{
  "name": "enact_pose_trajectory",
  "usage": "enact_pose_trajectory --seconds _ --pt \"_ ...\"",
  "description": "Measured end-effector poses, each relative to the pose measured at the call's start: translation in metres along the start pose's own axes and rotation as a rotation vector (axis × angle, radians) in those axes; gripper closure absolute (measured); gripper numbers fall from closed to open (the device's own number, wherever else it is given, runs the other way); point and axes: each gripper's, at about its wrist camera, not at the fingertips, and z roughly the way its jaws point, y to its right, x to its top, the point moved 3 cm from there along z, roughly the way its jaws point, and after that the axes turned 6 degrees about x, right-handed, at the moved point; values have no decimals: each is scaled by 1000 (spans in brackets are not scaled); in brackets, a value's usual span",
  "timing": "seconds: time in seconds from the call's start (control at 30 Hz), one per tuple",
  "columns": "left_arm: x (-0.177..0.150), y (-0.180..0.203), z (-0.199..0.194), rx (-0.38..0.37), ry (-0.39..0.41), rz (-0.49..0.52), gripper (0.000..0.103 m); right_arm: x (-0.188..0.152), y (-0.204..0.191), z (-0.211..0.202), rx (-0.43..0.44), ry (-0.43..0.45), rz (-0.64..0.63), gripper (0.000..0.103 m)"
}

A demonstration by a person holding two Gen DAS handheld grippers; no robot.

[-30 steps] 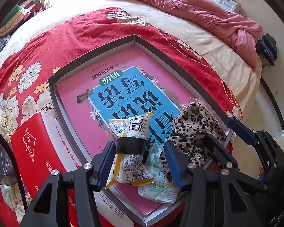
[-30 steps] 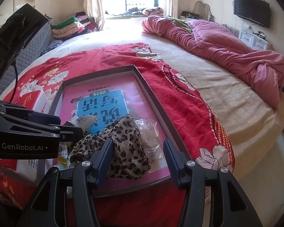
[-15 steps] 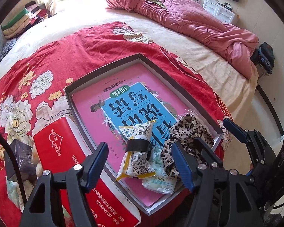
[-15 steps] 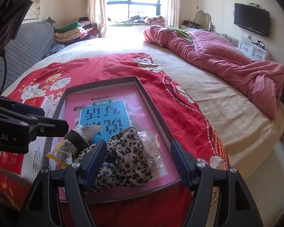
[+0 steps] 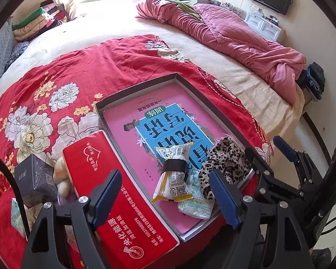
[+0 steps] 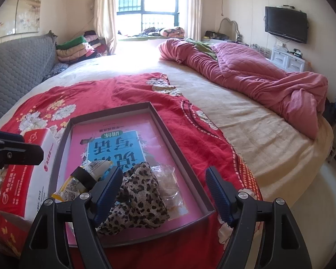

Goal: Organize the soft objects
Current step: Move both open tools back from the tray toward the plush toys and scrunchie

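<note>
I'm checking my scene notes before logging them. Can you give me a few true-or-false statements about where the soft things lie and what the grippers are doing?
1. The leopard-print cloth lies inside the tray. True.
2. The left gripper clamps the yellow snack packet. False: its jaws have just been opening and stand apart above the packet, which lies in the tray.
3. The red box sits inside the tray. False: it lies beside it on the red floral sheet.
4. The right gripper holds nothing. True.

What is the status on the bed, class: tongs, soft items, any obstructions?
Left tongs and right tongs open, empty, jaws just widened. Snack packet and leopard cloth lie in the tray. Red box beside tray, nothing blocking.
</note>
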Motion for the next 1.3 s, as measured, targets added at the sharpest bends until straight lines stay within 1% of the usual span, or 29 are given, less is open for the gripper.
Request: enact_pose_trajectory --seconds 0.07,0.2,0.3,0.4,0.5,0.7,0.87,0.97,1.2,1.3 --pt "-3 -4 -4 4 7 -3 23 5 1 -9 -10 40 10 25" --pt "-8 -9 -13 8 22 -11 22 14 -1 -24 -22 89 14 25" --pt "-10 -15 -22 25 47 -7 22 20 -5 -36 -54 133 28 25" --pt "-12 -21 -32 55 73 -2 22 26 -5 -45 -45 166 58 24" --pt "-14 -28 -41 61 92 -13 22 31 -9 -55 -38 187 68 24" --pt "-21 -46 -54 59 105 -46 20 39 -29 -67 -45 192 12 24" --pt "-29 -61 -65 71 114 -63 20 46 -45 -77 -4 198 -8 24" --pt "-34 -70 -72 72 121 -79 20 50 -57 -81 14 184 -32 24" --pt "-44 -90 -87 86 136 -115 20 56 -85 -97 36 199 -96 24" --pt "-47 -97 -93 94 140 -123 20 59 -97 -102 54 189 -115 24"
